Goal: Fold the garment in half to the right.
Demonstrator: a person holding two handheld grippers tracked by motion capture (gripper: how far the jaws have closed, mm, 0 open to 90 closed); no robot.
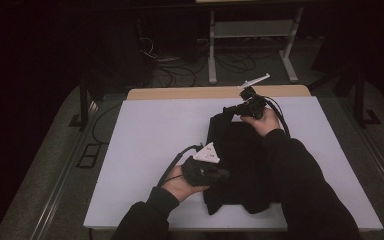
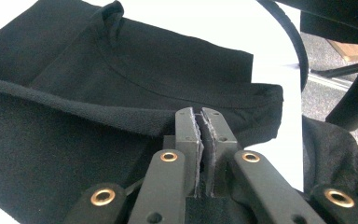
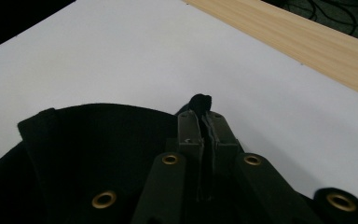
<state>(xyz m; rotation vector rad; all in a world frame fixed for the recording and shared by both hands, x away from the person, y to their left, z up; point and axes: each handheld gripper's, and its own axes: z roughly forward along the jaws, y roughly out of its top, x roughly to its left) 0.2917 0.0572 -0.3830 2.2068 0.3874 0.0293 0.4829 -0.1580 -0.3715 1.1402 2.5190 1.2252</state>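
Black garment: dark fleece-like cloth, lying on the white table top, right of centre, reaching from the near edge up toward the far right. One folded band of cloth crosses it in the left gripper view, with a curved seam above the band.

Left gripper: held in the person's left hand at the near left side of the garment, pointing right. Jaws closed, pads almost together; a thin layer of the cloth's edge sits between them. The garment spreads out ahead of and to both sides of the jaws.

Right gripper: held in the person's right hand at the far end of the garment, pointing left. Jaws closed on a small bunch of black cloth that pokes out past the tips. The rest of the garment hangs back below and to the left of the jaws.

Wooden strip: along the far edge of the table top.
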